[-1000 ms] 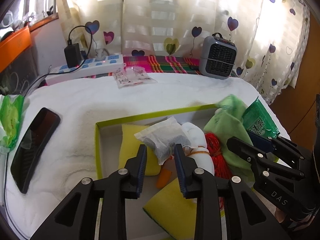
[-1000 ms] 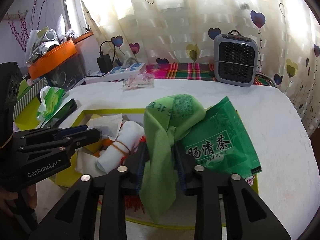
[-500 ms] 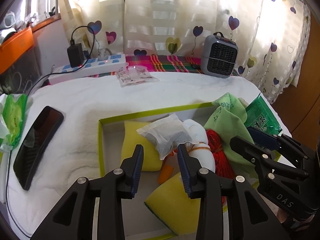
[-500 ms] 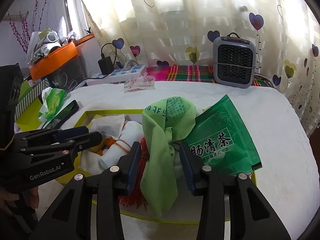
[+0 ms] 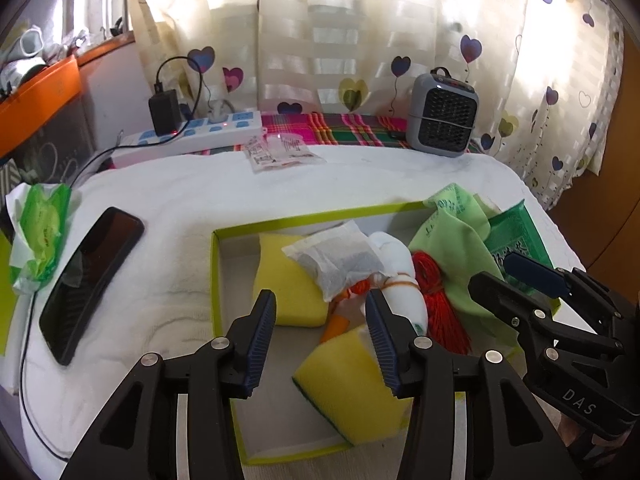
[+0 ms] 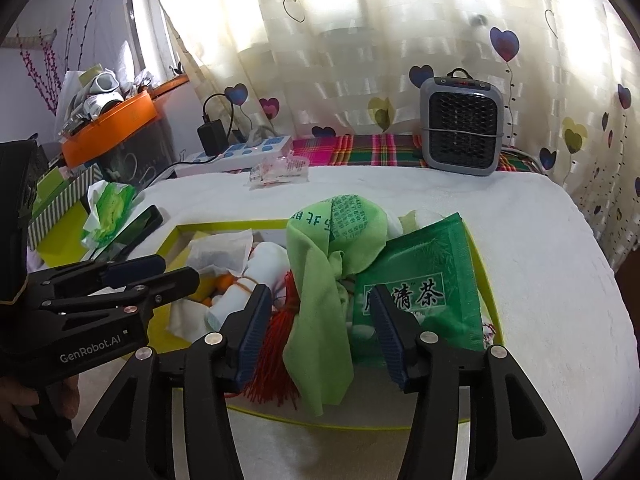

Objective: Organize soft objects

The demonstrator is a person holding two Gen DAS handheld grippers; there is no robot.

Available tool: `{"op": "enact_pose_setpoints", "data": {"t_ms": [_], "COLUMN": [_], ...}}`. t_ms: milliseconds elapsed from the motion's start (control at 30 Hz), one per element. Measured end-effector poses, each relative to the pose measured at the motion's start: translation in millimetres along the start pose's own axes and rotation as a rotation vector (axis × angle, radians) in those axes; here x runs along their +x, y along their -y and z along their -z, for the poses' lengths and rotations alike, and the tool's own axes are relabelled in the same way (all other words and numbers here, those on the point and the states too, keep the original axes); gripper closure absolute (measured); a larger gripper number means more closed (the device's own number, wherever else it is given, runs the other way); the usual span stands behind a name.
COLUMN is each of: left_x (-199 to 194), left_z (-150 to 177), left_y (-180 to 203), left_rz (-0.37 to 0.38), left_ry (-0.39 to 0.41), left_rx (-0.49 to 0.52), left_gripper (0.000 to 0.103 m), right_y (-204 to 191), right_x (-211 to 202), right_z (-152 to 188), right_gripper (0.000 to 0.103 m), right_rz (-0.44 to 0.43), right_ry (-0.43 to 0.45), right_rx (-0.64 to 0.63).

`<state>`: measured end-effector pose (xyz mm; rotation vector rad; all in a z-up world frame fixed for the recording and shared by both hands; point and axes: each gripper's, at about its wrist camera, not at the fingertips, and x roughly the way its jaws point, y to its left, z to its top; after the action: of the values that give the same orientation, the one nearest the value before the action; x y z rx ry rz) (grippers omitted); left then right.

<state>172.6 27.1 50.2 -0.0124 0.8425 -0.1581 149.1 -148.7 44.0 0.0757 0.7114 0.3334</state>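
Note:
A shallow yellow-green box [image 5: 215, 272] [image 6: 478, 256] on the white towel holds soft things: two yellow sponges [image 5: 286, 280] [image 5: 348, 384], a sachet [image 5: 340, 258], a white roll with a rubber band [image 5: 400, 280], a red tassel [image 5: 440, 304] [image 6: 276, 352], a light green cloth [image 5: 452, 248] [image 6: 324, 276] and a green tea packet [image 6: 424, 280]. My left gripper [image 5: 320, 340] is open and empty above the box's near left part. My right gripper [image 6: 316, 332] is open, its jaws either side of the cloth's hanging end, not gripping it.
A black phone [image 5: 90, 280] and a green tissue pack [image 5: 40, 228] lie left of the box. A power strip [image 5: 192, 136], small packets [image 5: 280, 152] and a grey heater [image 5: 442, 114] stand at the back. An orange tray [image 6: 108, 128] is far left.
My right gripper has opened and let go of the green cloth, which now lies draped in the box. My left gripper has opened wider. Both have drawn back a little.

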Motion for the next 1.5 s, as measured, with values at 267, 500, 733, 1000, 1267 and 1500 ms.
{"op": "enact_pose_setpoints", "data": {"t_ms": [267,500,733,1000,1267,1500], "left_x": [-18,-34,-50,-63,-60,-55], "left_z": [12,23,39,69,99,112], "left_y": [7,8,14,20,22,23], "left_rz": [-0.012,-0.037,-0.055,-0.072,-0.072,-0.075], "left_ry": [0.017,0.031,0.036,0.011,-0.045,-0.081], "left_rx": [0.008,0.004,0.013,0.016,-0.007,-0.022], "left_gripper": [0.058,0.058,0.058,0.058,0.058,0.058], "right_y": [-6,-8,-10,-11,-13,-14], "right_x": [-12,-26,-38,-54,-53,-55], "right_z": [7,15,26,46,68,79], "right_gripper": [0.050,0.050,0.050,0.050,0.050,0.050], "right_rz": [0.001,0.006,0.016,0.022,0.058,0.074], "right_ry": [0.004,0.021,0.016,-0.011,-0.078,-0.097], "right_rx": [-0.007,0.001,0.001,0.008,-0.010,-0.015]}}
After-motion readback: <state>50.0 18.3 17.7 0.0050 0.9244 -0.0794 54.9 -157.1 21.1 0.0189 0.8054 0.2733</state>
